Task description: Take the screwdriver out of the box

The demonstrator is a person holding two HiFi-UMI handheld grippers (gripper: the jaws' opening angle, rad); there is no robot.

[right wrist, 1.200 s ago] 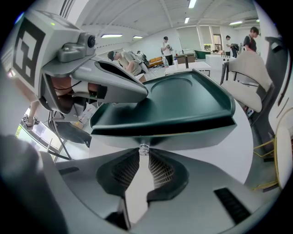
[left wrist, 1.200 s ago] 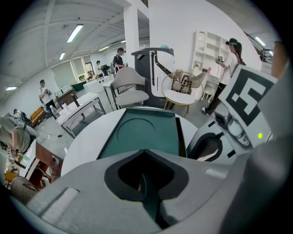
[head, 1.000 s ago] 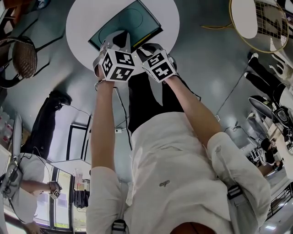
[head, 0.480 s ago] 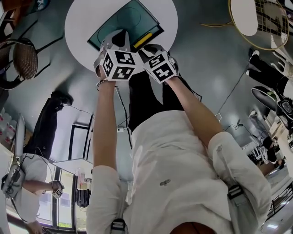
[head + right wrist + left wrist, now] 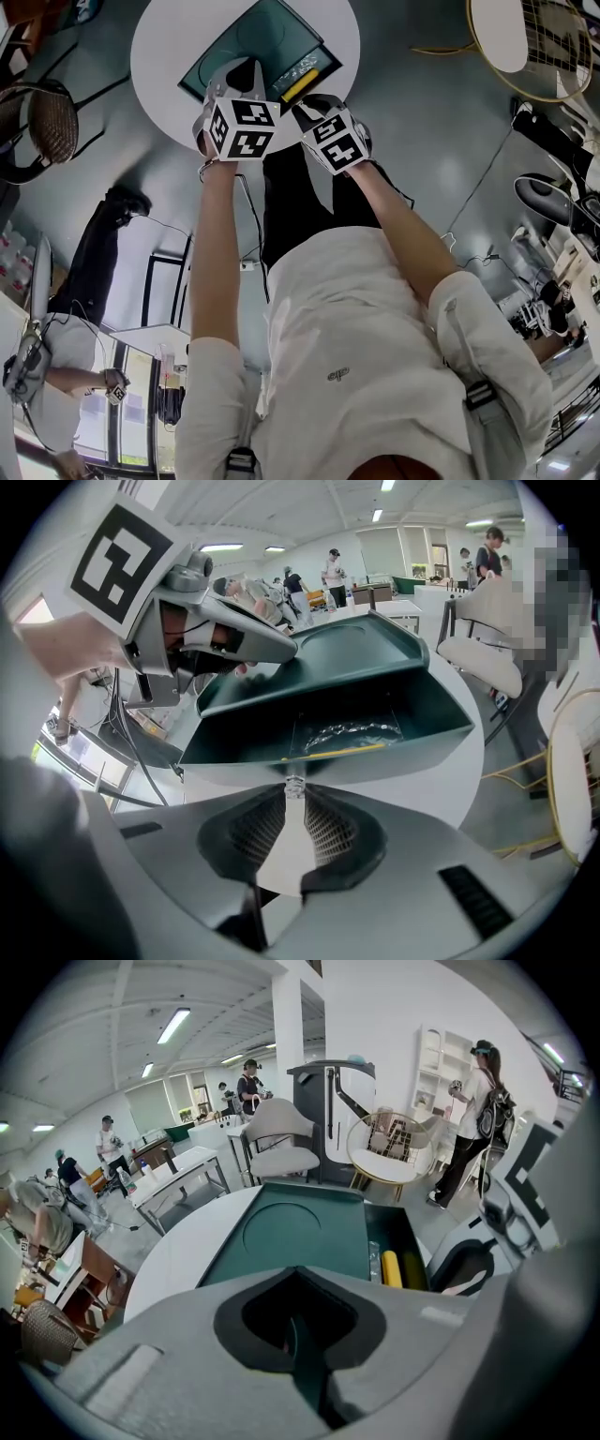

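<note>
Over a round white table (image 5: 164, 56), your left gripper (image 5: 296, 1326) is clamped on the near edge of the lid (image 5: 300, 1232) of a dark green box (image 5: 375, 747), its jaws closed to a seam around that edge. The right gripper view shows the lid tilted up above the open box, with the left gripper's tips at its rim.

Your right gripper (image 5: 291, 794) sits just in front of the box's front wall. Its ribbed pads (image 5: 323, 832) are drawn in to a narrow wedge, and the tips pinch a small clear bit (image 5: 292, 785); what that bit is cannot be made out.

The screwdriver (image 5: 391, 1267), yellow, lies inside the box in the narrow compartment beside the lid, with neither gripper on it. From the head view it shows as a yellow bar (image 5: 298, 86) just ahead of your right gripper, the two marker cubes side by side at the table's near edge.
</note>
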